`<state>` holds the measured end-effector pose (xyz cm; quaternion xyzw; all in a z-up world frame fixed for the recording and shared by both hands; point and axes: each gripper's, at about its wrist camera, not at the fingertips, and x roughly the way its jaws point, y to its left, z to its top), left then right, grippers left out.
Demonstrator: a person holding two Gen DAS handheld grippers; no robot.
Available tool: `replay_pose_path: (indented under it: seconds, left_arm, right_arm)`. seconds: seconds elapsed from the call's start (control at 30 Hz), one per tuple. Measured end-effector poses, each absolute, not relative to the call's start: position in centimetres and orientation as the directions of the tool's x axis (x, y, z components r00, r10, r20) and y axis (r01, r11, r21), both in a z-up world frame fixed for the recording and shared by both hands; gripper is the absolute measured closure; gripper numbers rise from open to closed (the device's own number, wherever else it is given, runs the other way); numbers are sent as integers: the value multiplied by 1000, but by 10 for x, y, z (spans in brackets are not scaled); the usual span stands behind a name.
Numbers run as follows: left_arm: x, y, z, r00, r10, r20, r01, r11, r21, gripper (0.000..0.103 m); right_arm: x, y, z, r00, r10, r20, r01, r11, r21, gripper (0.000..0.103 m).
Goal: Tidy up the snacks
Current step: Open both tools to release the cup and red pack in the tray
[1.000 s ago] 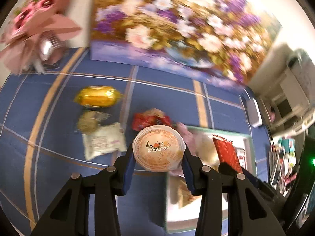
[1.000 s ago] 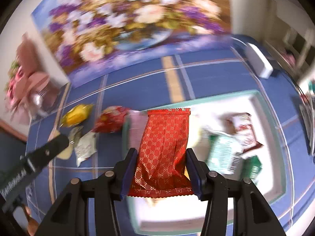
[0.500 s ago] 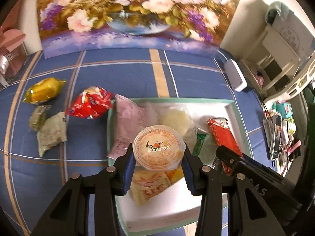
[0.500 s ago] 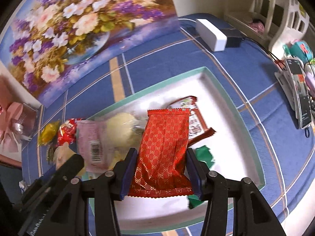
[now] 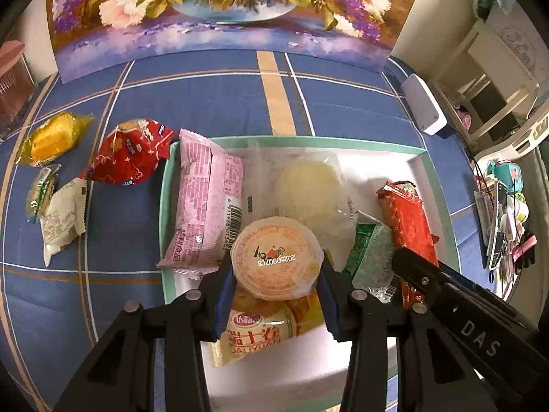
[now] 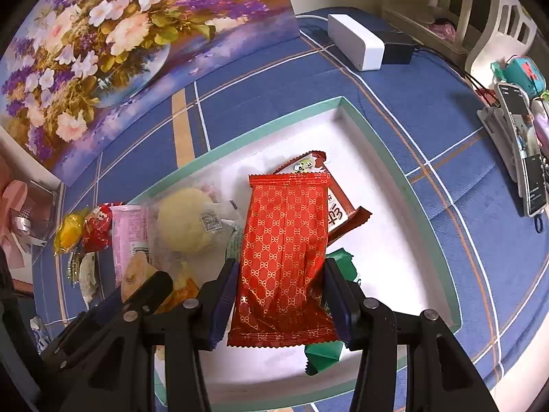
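Observation:
My left gripper point(image 5: 276, 286) is shut on a round orange jelly cup point(image 5: 277, 257) and holds it over the white tray with a green rim point(image 5: 302, 141). My right gripper point(image 6: 281, 295) is shut on a red patterned snack packet point(image 6: 283, 257) over the same tray point(image 6: 384, 144). In the tray lie a pink packet point(image 5: 206, 202), a pale round bun in clear wrap point(image 5: 305, 185), a green packet point(image 5: 372, 257), a red-brown bar point(image 5: 408, 219) and a yellow packet point(image 5: 260, 329). The right gripper shows in the left wrist view point(image 5: 408, 264).
Left of the tray on the blue checked cloth lie a red bag point(image 5: 132, 154), a yellow wrapped snack point(image 5: 51, 139), a small green packet point(image 5: 43, 192) and a white packet point(image 5: 61, 219). A flower painting point(image 5: 219, 10) stands behind. A white box point(image 5: 423, 103) sits at right.
Both grippers have swung right from the loose snacks to over the tray, and come lower and closer to it. Each still holds its snack.

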<state>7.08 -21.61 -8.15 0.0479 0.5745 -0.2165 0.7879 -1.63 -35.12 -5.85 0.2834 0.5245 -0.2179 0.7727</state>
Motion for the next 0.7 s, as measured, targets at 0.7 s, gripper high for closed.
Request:
replay_pose_path:
  seconds: [0.7]
  left_arm:
    - [68, -213, -34, 285, -333, -899, 415, 888, -197, 48]
  right_arm:
    - [-24, -354, -18, 418, -89, -904, 631, 744, 219, 49]
